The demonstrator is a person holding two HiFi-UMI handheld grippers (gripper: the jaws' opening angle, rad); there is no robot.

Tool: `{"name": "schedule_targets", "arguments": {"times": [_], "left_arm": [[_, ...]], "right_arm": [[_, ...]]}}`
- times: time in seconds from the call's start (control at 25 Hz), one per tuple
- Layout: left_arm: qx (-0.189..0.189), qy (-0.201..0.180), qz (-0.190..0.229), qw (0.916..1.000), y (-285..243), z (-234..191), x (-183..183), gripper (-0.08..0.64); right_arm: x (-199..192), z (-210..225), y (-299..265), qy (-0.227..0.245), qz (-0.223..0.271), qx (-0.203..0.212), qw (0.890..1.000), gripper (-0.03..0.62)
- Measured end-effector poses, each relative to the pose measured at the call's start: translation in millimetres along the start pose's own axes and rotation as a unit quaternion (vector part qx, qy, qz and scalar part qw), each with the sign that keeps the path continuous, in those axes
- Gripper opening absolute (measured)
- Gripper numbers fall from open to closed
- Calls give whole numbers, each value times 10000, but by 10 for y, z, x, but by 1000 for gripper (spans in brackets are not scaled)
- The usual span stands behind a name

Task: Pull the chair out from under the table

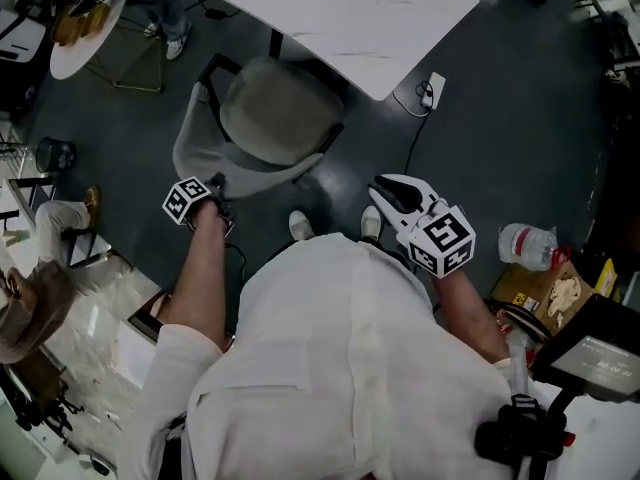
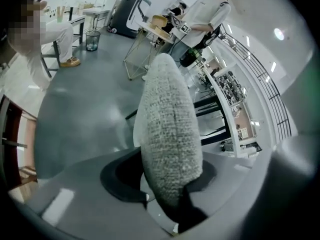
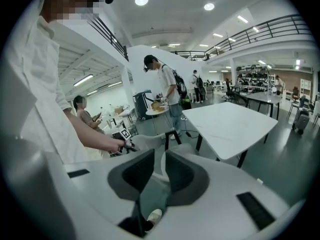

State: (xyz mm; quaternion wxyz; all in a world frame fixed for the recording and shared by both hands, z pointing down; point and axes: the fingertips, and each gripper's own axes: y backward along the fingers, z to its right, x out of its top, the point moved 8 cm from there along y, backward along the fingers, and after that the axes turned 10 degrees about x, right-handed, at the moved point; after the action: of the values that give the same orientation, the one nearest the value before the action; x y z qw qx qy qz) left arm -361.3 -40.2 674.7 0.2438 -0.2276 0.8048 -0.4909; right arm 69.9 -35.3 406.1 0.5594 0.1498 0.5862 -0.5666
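Note:
A grey fabric chair [image 1: 275, 118] stands with its seat partly under the white table [image 1: 340, 8], its curved backrest [image 1: 200, 153] toward me. My left gripper [image 1: 218, 184] sits on the backrest's top edge. In the left gripper view the backrest's padded edge [image 2: 167, 129] fills the gap of the left gripper [image 2: 163, 175], and both pads press on it. My right gripper [image 1: 385, 190] hangs in the air to the right of the chair, apart from it. In the right gripper view the right gripper [image 3: 160, 171] shows a narrow gap with nothing in it; the table [image 3: 230, 126] lies ahead.
A small round table [image 1: 85, 28] with things on it stands at the far left, with people near it. A black bin [image 1: 55, 153] and a seated person [image 1: 50, 218] are at the left. A cable and socket [image 1: 430, 93] lie under the table's corner; a plastic bottle [image 1: 530, 246] lies at the right.

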Motion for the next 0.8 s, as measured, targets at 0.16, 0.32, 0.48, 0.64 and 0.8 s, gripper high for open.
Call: {"name": "schedule_targets", "arguments": {"times": [0.16, 0.32, 0.48, 0.64, 0.8], "left_arm": [[265, 204, -2, 9994, 42, -43, 40, 144], [428, 632, 181, 9969, 36, -56, 46, 116], [565, 918, 308, 9937, 17, -44, 101, 101], [538, 1124, 291, 9918, 3, -37, 111, 100], [573, 1253, 389, 9897, 19, -99, 267, 95]], "right_arm": [[37, 7, -77, 40, 19, 144, 9999, 67], [51, 53, -70, 67, 56, 129, 9999, 66], [24, 73, -40, 27, 93, 46, 9999, 64], [-46, 79, 41, -39, 132, -69, 9999, 61], [-57, 78, 12, -71, 193, -94, 9997, 58]]}}
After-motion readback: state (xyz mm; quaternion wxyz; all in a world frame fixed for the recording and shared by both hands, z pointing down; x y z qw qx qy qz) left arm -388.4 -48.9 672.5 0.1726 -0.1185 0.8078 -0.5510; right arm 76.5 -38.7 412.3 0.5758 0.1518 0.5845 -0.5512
